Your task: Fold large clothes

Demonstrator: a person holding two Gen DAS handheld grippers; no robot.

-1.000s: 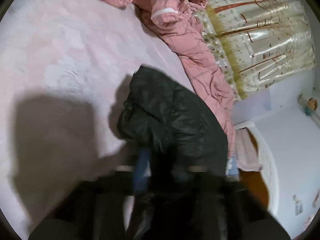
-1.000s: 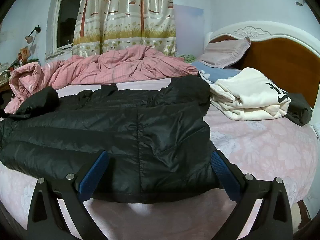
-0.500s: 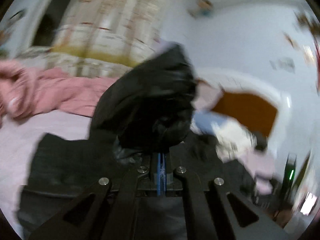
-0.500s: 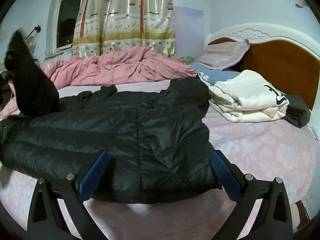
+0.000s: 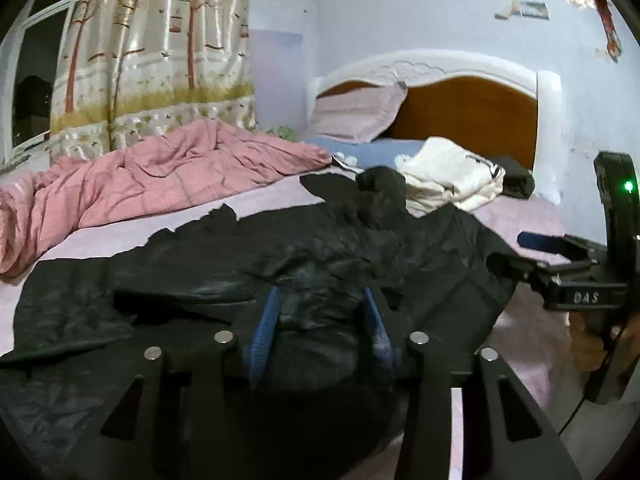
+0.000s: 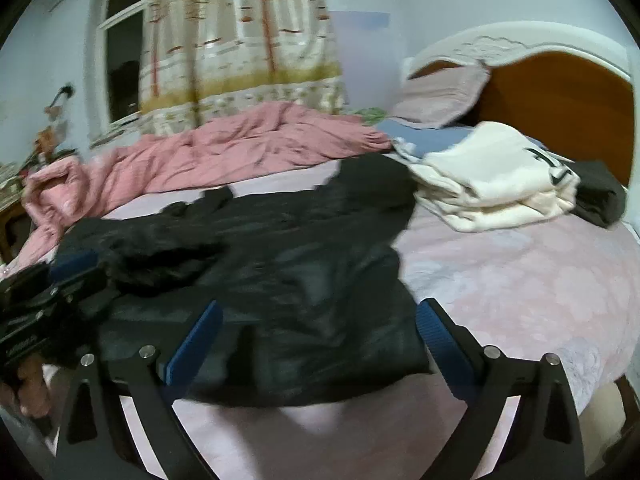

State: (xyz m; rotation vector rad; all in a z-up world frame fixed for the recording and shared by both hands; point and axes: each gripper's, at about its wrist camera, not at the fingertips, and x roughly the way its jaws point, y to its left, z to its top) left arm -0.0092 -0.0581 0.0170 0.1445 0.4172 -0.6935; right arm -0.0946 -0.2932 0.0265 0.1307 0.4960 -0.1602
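Since 0.5 s ago, left gripper (image 5: pixel 320 320) has come down from the raised, blurred swing; the sleeve it carried now lies folded across the black puffer jacket (image 5: pixel 340 248) body. Its blue pads stand partly spread with a bunch of jacket fabric between them; whether they pinch it, cannot tell. Right gripper (image 6: pixel 316 344) spread wide, straddling the jacket's lower hem at frame bottom, gripping nothing. Jacket lies flat at frame centre on the pink bed sheet (image 6: pixel 520 264). Folded cream sweatshirt (image 6: pixel 492 168) upper right, pink quilt (image 5: pixel 160 172) upper left.
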